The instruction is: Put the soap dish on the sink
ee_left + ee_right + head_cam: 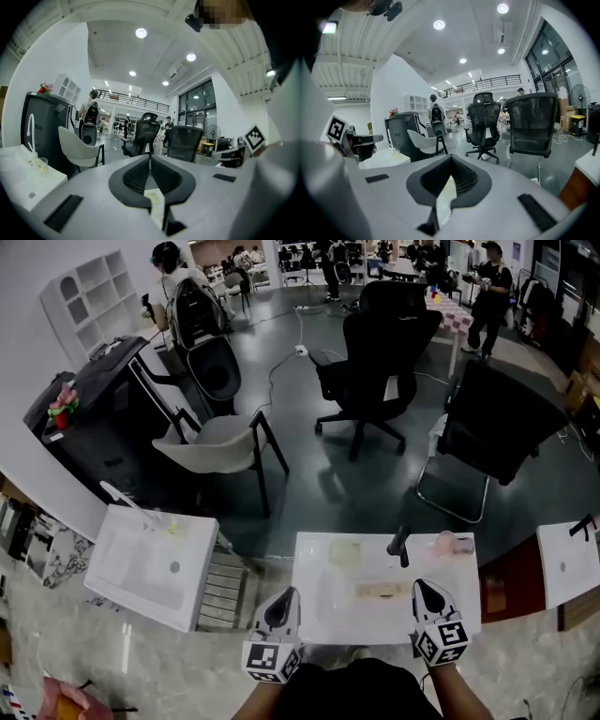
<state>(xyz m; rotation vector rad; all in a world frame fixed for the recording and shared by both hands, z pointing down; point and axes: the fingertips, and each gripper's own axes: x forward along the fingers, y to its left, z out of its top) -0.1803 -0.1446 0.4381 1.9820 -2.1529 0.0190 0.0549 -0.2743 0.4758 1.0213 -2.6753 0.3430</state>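
Note:
A white sink lies right in front of me in the head view, with a black tap at its far rim. A flat tan soap dish rests on the sink, between the two grippers. My left gripper hovers at the sink's near left corner, jaws shut and empty; in its own view the left gripper points out over the room. My right gripper hangs over the near right part of the sink, just right of the dish. In its own view the right gripper is shut with nothing held.
A pale yellow square and a pink object sit at the sink's far edge. A second white sink stands to the left, a third to the right. A beige chair and black office chairs stand beyond.

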